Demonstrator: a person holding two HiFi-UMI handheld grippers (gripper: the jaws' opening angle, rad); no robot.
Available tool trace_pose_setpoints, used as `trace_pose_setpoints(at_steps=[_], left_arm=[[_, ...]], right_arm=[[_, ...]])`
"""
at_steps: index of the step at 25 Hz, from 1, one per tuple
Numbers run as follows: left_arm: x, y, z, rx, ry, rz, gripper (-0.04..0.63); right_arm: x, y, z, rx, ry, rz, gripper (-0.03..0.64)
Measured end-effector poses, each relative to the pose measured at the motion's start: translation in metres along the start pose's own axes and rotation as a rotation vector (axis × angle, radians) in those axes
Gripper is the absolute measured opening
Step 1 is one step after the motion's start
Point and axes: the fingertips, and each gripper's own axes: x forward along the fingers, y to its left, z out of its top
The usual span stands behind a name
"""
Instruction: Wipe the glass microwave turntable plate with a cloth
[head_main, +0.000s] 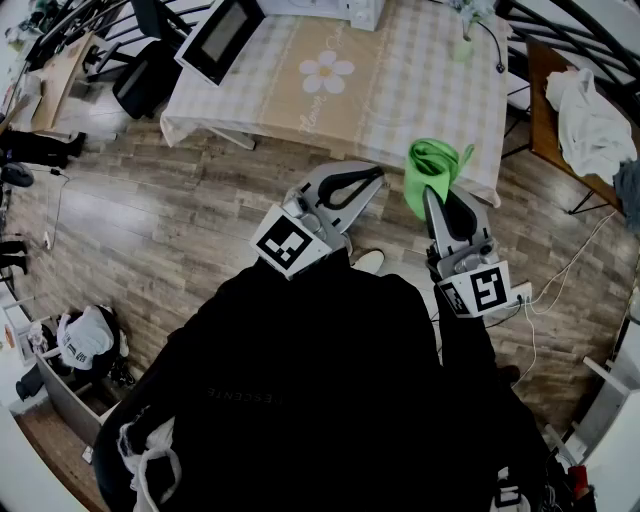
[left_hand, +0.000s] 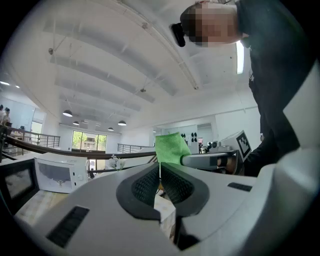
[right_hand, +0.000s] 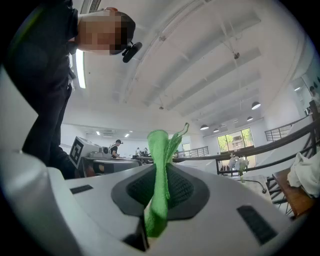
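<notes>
My right gripper (head_main: 431, 192) is shut on a green cloth (head_main: 432, 168) that sticks up past its fingertips. In the right gripper view the cloth (right_hand: 161, 175) runs up between the dark pads. My left gripper (head_main: 372, 178) is held up beside it, shut with nothing between its pads (left_hand: 145, 185). From the left gripper view the green cloth (left_hand: 170, 147) and the right gripper (left_hand: 207, 160) show just beyond the jaws. Both grippers are raised in front of the person's chest, short of the table (head_main: 420, 90). No glass turntable plate shows in any view.
A white microwave (left_hand: 60, 172) stands on the checked tablecloth with its dark door (head_main: 222, 38) swung open. A white cloth (head_main: 590, 110) lies on a wooden side table at right. Cables (head_main: 560, 280) trail on the wooden floor. A black chair (head_main: 140, 75) stands at the table's left.
</notes>
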Motion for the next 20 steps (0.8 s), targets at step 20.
trace_pose_setpoints(at_steps=[20], left_arm=[[0.004, 0.004, 0.008, 0.066, 0.026, 0.041, 0.023]], right_arm=[[-0.024, -0.021, 0.001, 0.022, 0.0, -0.062, 0.055]])
